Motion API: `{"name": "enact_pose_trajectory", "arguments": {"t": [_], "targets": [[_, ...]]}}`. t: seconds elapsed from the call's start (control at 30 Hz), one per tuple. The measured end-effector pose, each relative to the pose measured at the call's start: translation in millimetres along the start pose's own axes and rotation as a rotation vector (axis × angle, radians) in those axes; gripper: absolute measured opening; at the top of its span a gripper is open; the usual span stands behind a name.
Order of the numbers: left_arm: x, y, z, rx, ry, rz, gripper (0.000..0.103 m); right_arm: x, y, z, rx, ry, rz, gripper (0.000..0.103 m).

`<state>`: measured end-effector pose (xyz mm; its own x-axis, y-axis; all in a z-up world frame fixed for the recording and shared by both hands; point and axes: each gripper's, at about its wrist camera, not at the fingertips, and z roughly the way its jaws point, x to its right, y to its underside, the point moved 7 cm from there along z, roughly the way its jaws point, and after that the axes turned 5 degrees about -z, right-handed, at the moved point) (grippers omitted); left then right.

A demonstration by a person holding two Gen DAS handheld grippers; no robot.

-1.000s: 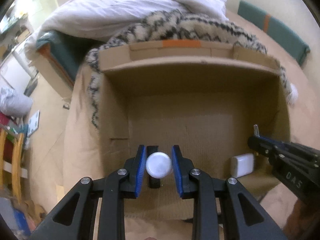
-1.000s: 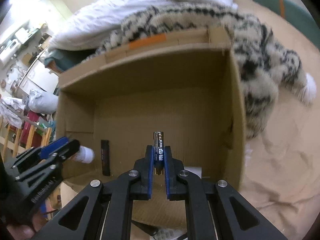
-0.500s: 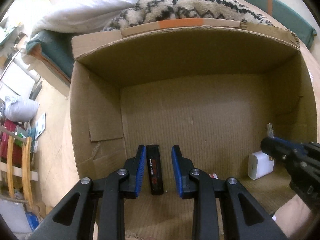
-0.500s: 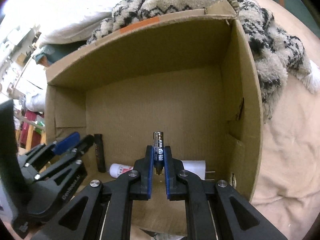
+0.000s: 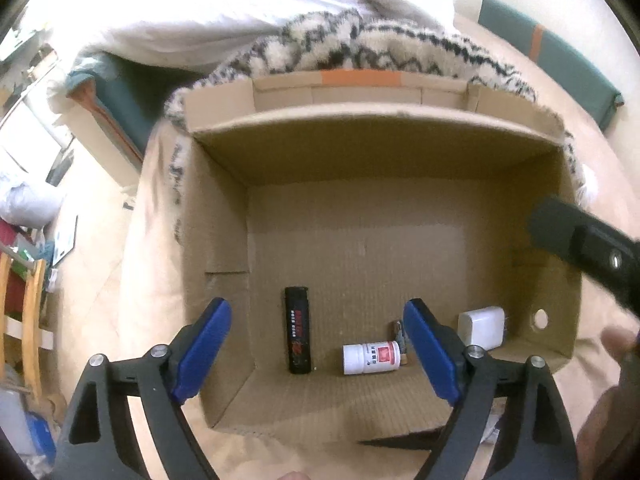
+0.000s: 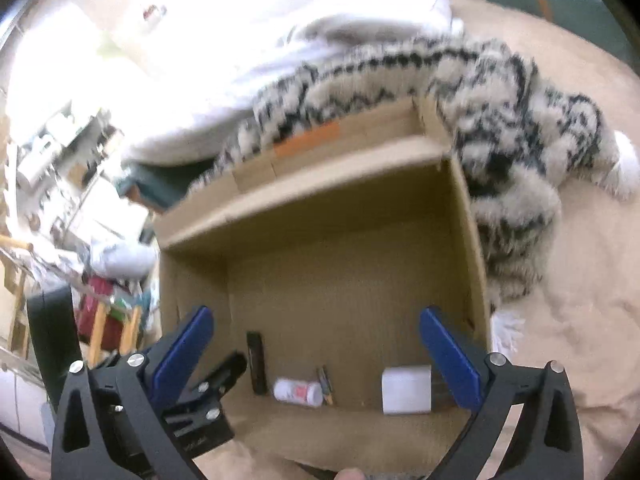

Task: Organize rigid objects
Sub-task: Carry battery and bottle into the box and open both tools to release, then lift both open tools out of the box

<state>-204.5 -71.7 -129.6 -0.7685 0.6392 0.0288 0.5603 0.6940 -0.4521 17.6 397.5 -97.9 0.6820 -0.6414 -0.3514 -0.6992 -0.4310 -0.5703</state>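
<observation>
An open cardboard box (image 5: pixel 216 216) (image 6: pixel 472 240) lies on a beige sheet. On its floor lie a black lighter (image 5: pixel 297 335) (image 6: pixel 256 362), a small white bottle with a red label (image 5: pixel 371 357) (image 6: pixel 298 391), a battery (image 5: pixel 399 330) (image 6: pixel 326 384) and a white charger block (image 5: pixel 482 327) (image 6: pixel 406 389). My left gripper (image 5: pixel 318 354) is open and empty above the box's near edge. My right gripper (image 6: pixel 316 356) is open and empty above the box too. The right gripper's black arm (image 5: pixel 588 248) shows at the right of the left wrist view.
A black-and-white knitted blanket (image 5: pixel 360 48) (image 6: pixel 500 120) and a white duvet (image 5: pixel 240 12) lie behind the box. A green cushion (image 5: pixel 560 64) is at the far right. Cluttered furniture (image 6: pixel 60 200) and a wooden frame (image 5: pixel 28 320) stand left.
My left gripper let go of the white bottle, which now lies in the box. My right gripper let go of the battery, now beside the bottle. Both grippers have opened wide and pulled back.
</observation>
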Motion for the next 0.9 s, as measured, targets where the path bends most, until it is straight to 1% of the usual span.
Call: {"name": "enact_pose_trajectory", "arguments": {"t": [0.07, 0.13, 0.43, 0.5, 0.57, 0.6, 0.67, 0.77, 0.9], "targets": [[-4, 1, -8, 0.011, -0.01, -0.001, 0.087, -1, -2, -5, 0.027, 0.018, -0.013, 0.103], [-8, 3, -15, 0.015, -0.01, -0.012, 0.087, -2, -4, -8, 0.034, 0.029, -0.017, 0.103], [-23, 16, -47, 0.041, -0.017, -0.034, 0.087, -11, 8, -33, 0.037, 0.025, -0.037, 0.103], [-26, 18, -55, 0.045, -0.015, -0.038, 0.087, -14, 11, -43, 0.056, 0.032, -0.029, 0.103], [-29, 20, -65, 0.06, -0.008, -0.045, 0.087, -19, 14, -53, 0.07, 0.035, -0.055, 0.103], [-30, 20, -69, 0.066, -0.006, -0.046, 0.087, -20, 17, -58, 0.082, 0.05, -0.05, 0.103], [-32, 23, -78, 0.083, 0.0, -0.044, 0.087, -24, 23, -68, 0.096, 0.027, -0.047, 0.103], [-34, 28, -89, 0.097, 0.002, -0.034, 0.087, -28, 31, -81, 0.12, 0.018, -0.026, 0.103], [-39, 35, -98, 0.101, 0.011, -0.048, 0.087, -28, 42, -94, 0.137, 0.042, -0.007, 0.103]]}}
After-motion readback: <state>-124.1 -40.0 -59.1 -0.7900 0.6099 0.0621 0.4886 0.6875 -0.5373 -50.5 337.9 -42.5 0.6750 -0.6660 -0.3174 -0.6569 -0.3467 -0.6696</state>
